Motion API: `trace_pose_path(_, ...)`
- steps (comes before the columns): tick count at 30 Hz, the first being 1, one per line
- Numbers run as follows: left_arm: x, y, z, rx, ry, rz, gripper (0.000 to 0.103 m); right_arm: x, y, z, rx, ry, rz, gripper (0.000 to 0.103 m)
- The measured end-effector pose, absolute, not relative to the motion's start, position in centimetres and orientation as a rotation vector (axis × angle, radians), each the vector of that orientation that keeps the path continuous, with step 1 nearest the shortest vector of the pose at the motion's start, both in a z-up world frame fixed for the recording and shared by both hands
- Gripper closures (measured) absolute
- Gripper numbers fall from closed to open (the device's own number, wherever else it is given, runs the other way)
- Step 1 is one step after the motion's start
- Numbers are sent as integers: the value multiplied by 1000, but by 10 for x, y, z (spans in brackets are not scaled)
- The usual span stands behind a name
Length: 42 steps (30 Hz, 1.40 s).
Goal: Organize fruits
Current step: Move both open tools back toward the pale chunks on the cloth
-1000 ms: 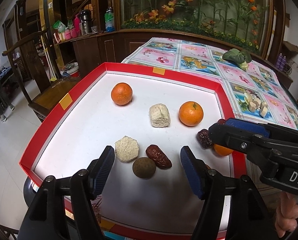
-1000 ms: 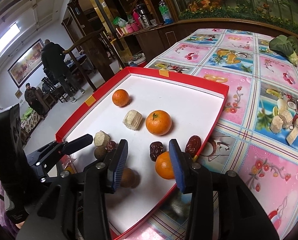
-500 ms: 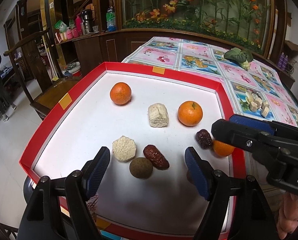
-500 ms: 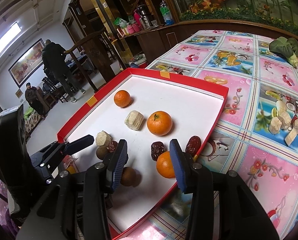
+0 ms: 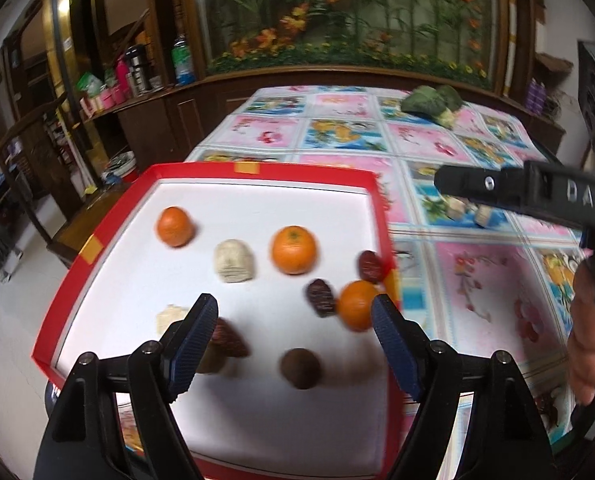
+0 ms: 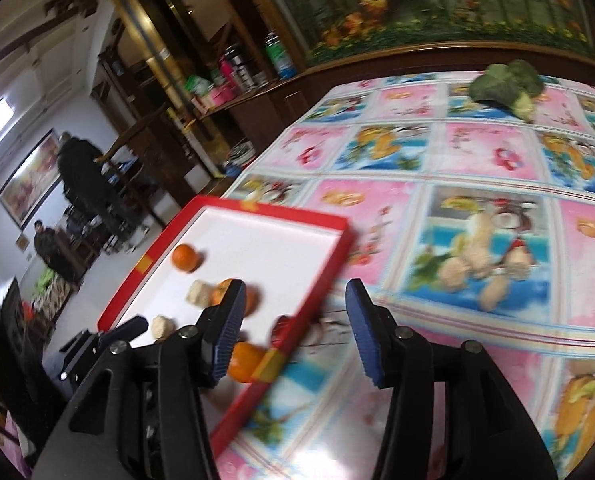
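Observation:
A red-rimmed white tray [image 5: 97, 248] holds three oranges: one far left [image 5: 175, 227], one in the middle [image 5: 294, 250], and a smaller one [image 5: 357, 306] by the right rim. Dark dates [image 5: 320, 297], a round brown fruit [image 5: 300, 368] and beige cakes [image 5: 234, 261] lie among them. My left gripper [image 5: 293, 304] hovers open over the tray's near half, with nothing between its fingers. My right gripper [image 6: 295, 292] hangs over the tray's right rim [image 6: 317, 288] and the tablecloth. Its jaws are opening and are empty. The small orange [image 6: 245, 362] lies left of them.
The tray sits at the left end of a table with a pink and blue fruit-print cloth [image 6: 477, 160]. On the cloth lie pale food pieces [image 6: 469, 264] and a green vegetable [image 6: 505, 84]. A wooden sideboard [image 5: 145, 120] stands beyond. People [image 6: 81, 176] stand far left.
Both grippers have swung to the right, and both views are blurred. The right jaws have widened and left the small orange, which stays in the tray. The left jaws have spread wider.

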<state>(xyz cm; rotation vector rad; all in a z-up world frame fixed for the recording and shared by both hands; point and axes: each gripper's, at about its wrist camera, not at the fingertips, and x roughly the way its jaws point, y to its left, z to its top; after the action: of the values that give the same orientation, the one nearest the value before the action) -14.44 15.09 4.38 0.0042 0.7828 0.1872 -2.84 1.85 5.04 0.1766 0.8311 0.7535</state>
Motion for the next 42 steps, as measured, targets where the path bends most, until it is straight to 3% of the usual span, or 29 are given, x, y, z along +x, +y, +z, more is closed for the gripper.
trace_pose_path(19,-141,63,47,160,799,3,21,0,-47,49,234,832,622,43)
trace_pose_path(42,-133,59,43,149,812,-10,21,11,-73,53,269,820,567,43)
